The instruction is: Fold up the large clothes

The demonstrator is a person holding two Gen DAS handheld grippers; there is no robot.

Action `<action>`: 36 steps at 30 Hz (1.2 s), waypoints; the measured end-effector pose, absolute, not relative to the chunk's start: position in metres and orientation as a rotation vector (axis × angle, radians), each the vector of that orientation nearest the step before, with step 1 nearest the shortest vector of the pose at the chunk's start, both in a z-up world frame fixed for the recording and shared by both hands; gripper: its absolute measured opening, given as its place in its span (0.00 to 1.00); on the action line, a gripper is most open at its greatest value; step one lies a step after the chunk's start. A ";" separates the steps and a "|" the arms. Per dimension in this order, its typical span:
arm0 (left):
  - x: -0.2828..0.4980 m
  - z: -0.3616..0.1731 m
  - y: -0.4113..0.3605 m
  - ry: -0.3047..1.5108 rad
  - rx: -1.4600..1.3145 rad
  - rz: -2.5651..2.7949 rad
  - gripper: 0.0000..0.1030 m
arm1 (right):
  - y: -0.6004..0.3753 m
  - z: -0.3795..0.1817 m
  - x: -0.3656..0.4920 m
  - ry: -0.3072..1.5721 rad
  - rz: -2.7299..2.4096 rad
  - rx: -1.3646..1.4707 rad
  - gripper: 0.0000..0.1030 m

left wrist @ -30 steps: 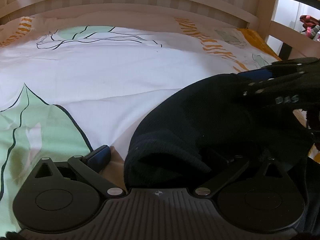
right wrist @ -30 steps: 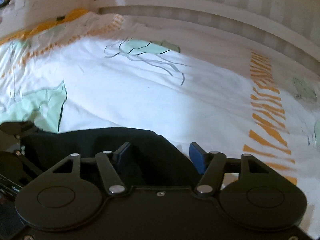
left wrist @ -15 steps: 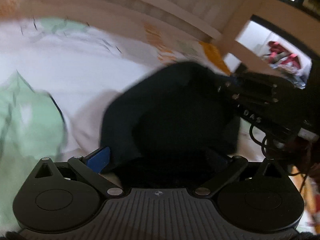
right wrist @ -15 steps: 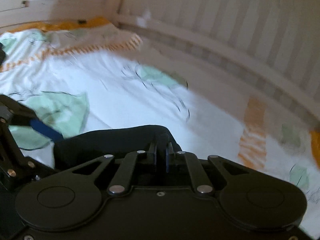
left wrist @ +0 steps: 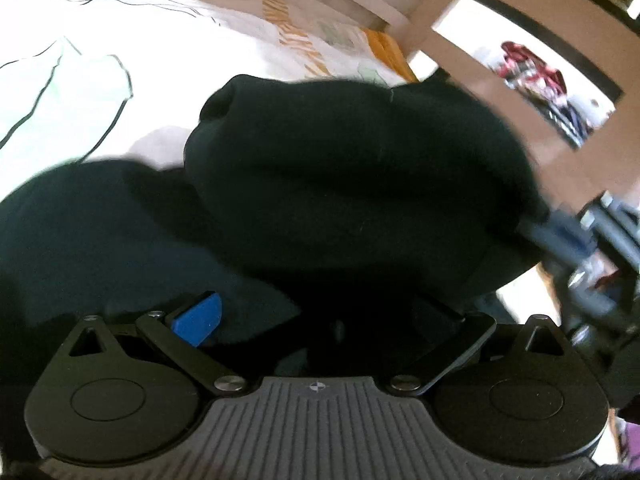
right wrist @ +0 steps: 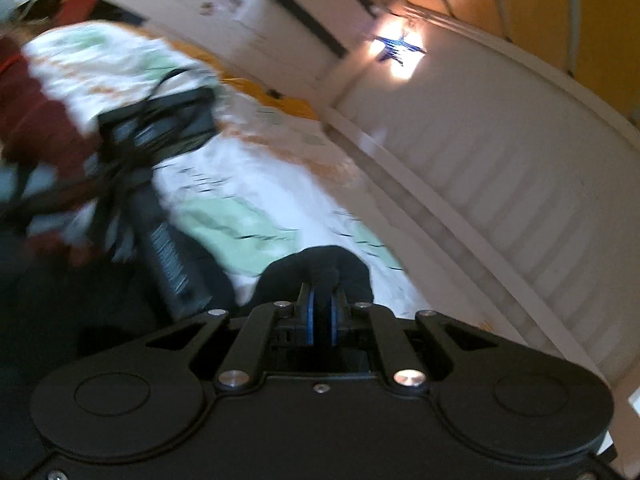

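A large black garment (left wrist: 352, 184) fills the middle of the left wrist view, bunched and lifted above the bed. My left gripper (left wrist: 316, 316) is open, its blue left pad (left wrist: 198, 316) showing; the right finger is buried in dark cloth. My right gripper (right wrist: 320, 312) is shut on a fold of the black garment (right wrist: 320, 268), blue pads pressed together on it. My right gripper also shows blurred at the right edge of the left wrist view (left wrist: 576, 236). My left gripper shows blurred in the right wrist view (right wrist: 160, 148).
The bed (left wrist: 80, 60) has a white cover with green and orange prints. A pale slatted headboard (right wrist: 500, 184) runs along the far side. A bed post (left wrist: 440, 12) stands at the back right. Red clothing (right wrist: 24, 108) lies at the left.
My right gripper has shut on the black garment and lifted it, swinging right. The left gripper stays open and has tilted as the garment rose in front of it.
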State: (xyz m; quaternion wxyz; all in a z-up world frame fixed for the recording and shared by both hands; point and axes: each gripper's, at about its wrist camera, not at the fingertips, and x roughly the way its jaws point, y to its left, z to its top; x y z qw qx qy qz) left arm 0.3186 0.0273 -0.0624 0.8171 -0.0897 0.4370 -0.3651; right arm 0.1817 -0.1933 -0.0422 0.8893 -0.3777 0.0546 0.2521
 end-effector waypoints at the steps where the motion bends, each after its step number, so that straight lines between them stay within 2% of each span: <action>1: 0.311 -0.062 0.034 0.934 -0.168 -0.776 1.00 | -0.191 -0.051 0.173 0.122 0.538 -0.803 0.13; 6: 0.284 -0.055 0.055 0.929 -0.111 -0.789 1.00 | -0.180 -0.087 0.133 0.232 0.622 -0.830 0.17; 9: 0.284 -0.043 0.061 0.920 -0.124 -0.791 1.00 | -0.185 -0.085 0.125 0.291 0.651 -0.748 0.28; 11: 0.284 -0.036 0.059 0.916 -0.164 -0.796 1.00 | -0.195 -0.072 0.127 0.311 0.633 -0.656 0.46; 16: 0.289 -0.026 0.061 0.897 -0.311 -0.782 1.00 | -0.236 -0.030 0.165 0.434 0.490 -0.226 0.58; 22: 0.321 -0.048 0.052 0.967 -0.500 -0.659 1.00 | -0.279 -0.025 0.230 0.649 0.336 0.240 0.60; 25: 0.333 -0.059 0.048 0.990 -0.573 -0.636 1.00 | -0.283 -0.032 0.253 0.729 0.299 0.313 0.61; 30: 0.342 -0.067 0.038 1.022 -0.540 -0.628 0.98 | -0.287 -0.042 0.276 0.800 0.263 0.368 0.61; 32: 0.345 -0.070 0.037 1.053 -0.549 -0.620 0.88 | -0.290 -0.049 0.269 0.821 0.244 0.393 0.62; 33: 0.346 -0.071 0.037 1.063 -0.550 -0.604 0.78 | -0.288 -0.056 0.265 0.832 0.236 0.404 0.62; 34: 0.346 -0.070 0.038 1.070 -0.543 -0.590 0.52 | -0.290 -0.062 0.263 0.852 0.225 0.419 0.61; 36: 0.346 -0.070 0.040 1.063 -0.550 -0.615 0.03 | -0.293 -0.065 0.264 0.875 0.220 0.446 0.42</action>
